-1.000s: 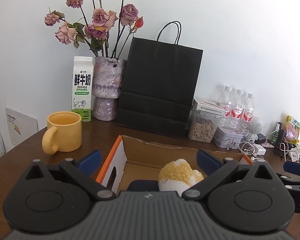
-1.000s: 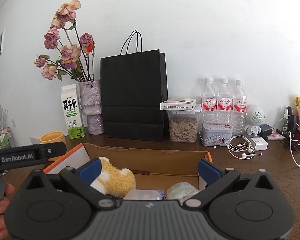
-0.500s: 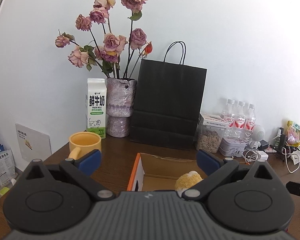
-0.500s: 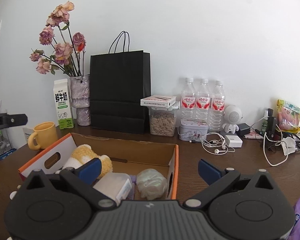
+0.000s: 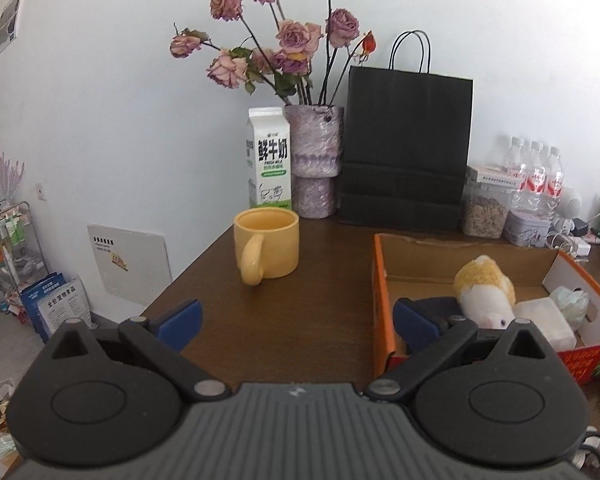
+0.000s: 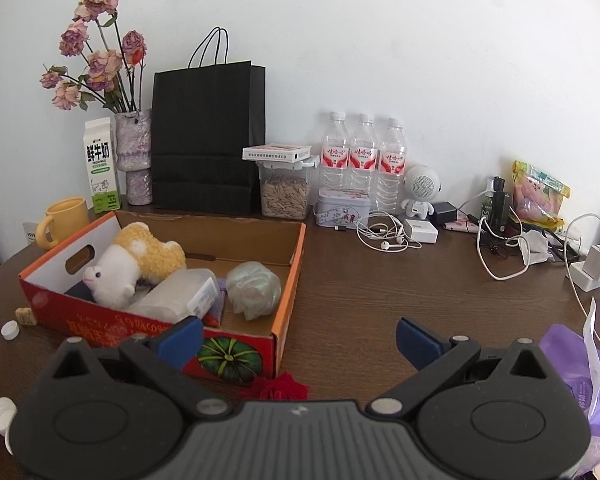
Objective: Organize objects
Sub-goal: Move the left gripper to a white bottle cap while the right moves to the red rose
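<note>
Cardboard box [image 6: 284, 280]: orange rim, holds plush toy [image 6: 132, 264].

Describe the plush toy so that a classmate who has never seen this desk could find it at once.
Start at the orange cardboard box on the brown table. At its left end lies the plush toy, propped on a clear plastic container. It alone is fluffy: white face, yellow woolly back.

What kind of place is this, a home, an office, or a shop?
Most likely a lived-in home or small office desk against a wall. A vase of dried roses, a milk carton and a yellow mug stand on it, with chargers and earphones scattered beside water bottles.
</note>
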Motion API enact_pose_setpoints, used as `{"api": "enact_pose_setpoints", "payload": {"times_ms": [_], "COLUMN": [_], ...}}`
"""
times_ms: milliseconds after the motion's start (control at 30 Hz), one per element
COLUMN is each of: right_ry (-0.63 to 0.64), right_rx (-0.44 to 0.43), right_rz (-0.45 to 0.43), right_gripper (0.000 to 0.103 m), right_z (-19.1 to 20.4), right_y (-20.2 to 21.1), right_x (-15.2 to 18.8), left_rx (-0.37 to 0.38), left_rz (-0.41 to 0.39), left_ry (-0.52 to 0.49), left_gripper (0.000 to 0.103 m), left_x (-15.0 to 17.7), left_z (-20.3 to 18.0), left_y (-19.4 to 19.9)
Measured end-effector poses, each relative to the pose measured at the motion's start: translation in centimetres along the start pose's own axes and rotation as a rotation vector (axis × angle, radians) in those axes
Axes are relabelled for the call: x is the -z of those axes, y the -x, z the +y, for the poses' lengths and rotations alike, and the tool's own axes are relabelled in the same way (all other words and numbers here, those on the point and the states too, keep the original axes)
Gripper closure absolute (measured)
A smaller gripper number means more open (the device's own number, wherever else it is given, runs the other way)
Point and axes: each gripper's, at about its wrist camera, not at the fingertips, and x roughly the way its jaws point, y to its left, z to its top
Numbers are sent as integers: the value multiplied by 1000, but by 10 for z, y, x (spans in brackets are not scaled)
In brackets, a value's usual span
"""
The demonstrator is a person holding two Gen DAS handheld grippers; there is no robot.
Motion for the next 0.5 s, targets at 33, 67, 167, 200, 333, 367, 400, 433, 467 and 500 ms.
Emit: {"api": "enact_pose_setpoints", "payload": {"times_ms": [33,67,167,200,333,367,400,433,467,500], "right_ry": [3,6,11,12,17,20,20,21,23,26], "right_rx": [2,2,-1,-1,-9,-8,-7,-8,-8,-6], "right_rz": [12,25,66,79,116,122,128,134,141,145], "right_gripper": [0,0,0,0,0,0,0,0,0,0], "right_z": [0,0,1,1,4,5,5,5,4,4], "right_y": [0,0,-5,-6,-16,-19,-22,-25,-29,-32], "right_x": [3,7,18,23,36,38,41,42,44,44], "left_rx": [-2,-3,-9,-5,6,5,12,22,26,24], "left_rz": [19,37,89,110,187,199,210,218,224,234], "left_ry": [-4,-10,-32,-40,-68,-68,-65,-61,-61,-63], "left_gripper": [0,0,0,0,0,0,0,0,0,0], "left_x": [4,8,22,27,47,51,55,58,61,63], "left_z": [4,7,12,13,11,11,11,11,11,10], "left_y": [0,-1,-3,-5,-16,-19,-22,-24,-27,-30]}}
